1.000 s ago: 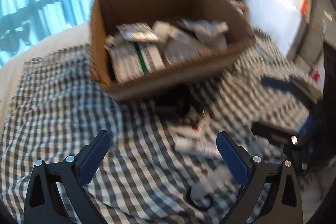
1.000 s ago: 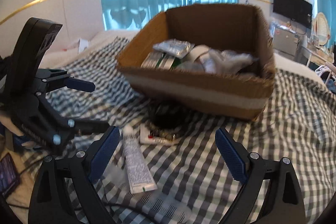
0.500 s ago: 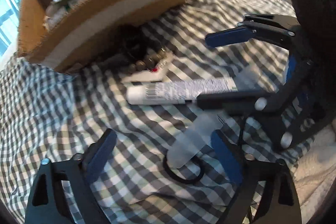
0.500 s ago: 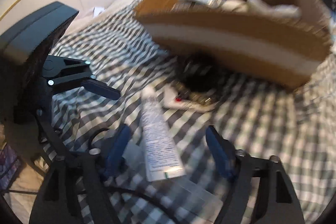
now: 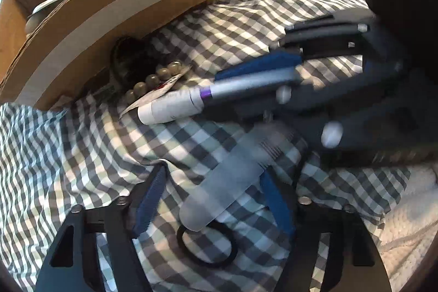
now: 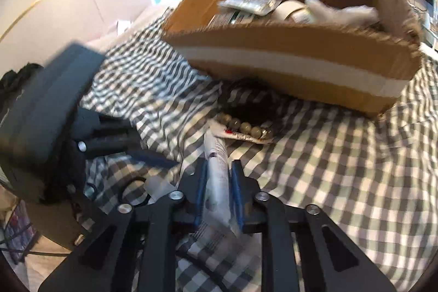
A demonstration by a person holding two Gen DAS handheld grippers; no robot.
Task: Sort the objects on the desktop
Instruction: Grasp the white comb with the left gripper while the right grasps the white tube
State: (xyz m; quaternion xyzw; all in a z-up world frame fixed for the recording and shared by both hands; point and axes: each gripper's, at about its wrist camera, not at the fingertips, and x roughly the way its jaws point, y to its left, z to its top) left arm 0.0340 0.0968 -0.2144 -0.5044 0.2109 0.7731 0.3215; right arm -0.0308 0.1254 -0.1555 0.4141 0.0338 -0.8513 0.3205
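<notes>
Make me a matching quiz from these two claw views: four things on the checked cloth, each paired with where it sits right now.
Things:
1. white tube
2. translucent tube
3. black hair tie
4. bead bracelet

Places:
A. between the left claw's closing pads
B. against the cardboard box
C. between the right claw's closing pads
D. under the translucent tube's end

Pairs: 1-C, 2-A, 3-D, 4-B

print on white tube (image 6: 217, 177): too blurred to read | packets in cardboard box (image 6: 287, 45): markings illegible | card under beads (image 5: 153, 78): no legible text
</notes>
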